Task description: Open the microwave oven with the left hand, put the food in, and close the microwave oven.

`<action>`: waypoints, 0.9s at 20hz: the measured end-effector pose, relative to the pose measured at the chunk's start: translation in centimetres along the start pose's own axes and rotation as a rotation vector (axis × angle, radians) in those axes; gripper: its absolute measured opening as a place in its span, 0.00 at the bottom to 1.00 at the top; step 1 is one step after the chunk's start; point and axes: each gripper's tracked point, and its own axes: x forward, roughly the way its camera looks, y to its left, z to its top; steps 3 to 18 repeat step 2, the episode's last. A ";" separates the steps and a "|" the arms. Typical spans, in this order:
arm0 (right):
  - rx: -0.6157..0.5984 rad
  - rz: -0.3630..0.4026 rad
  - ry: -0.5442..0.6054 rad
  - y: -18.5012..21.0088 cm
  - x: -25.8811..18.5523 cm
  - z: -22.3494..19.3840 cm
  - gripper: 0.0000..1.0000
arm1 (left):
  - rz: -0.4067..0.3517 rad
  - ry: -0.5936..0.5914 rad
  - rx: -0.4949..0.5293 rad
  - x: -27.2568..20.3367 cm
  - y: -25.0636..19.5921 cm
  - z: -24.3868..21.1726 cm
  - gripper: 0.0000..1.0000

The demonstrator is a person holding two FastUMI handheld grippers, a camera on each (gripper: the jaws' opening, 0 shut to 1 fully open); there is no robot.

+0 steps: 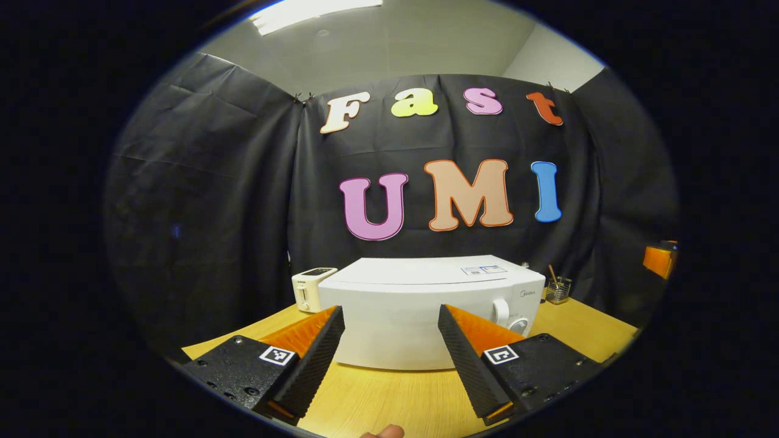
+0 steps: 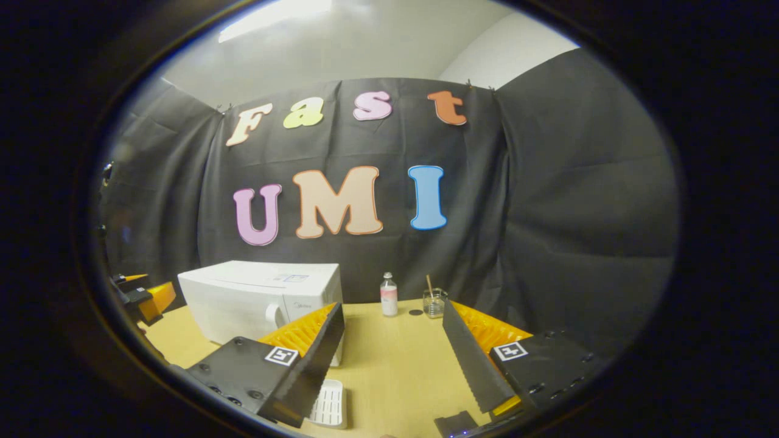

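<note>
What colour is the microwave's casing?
White all over. The microwave shows best in the left gripper view, front-on.

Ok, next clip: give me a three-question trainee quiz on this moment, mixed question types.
1. True or false: the microwave door is shut.
2. Multiple choice: what stands beside the microwave on the side away from its knobs in the left gripper view? A) a kettle B) a toaster C) a pan
3. Fill in: the left gripper and the right gripper both have their jaws ____, holding nothing.

Key
1. True; the front sits flush.
2. B.
3. Open. In the right gripper view a small bottle and a glass jar stand further back on the table.
</note>
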 end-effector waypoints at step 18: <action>0.015 0.004 -0.007 0.1 -0.4 0.2 1.00 | 0.008 0.000 0.001 -0.2 0.3 0.0 0.96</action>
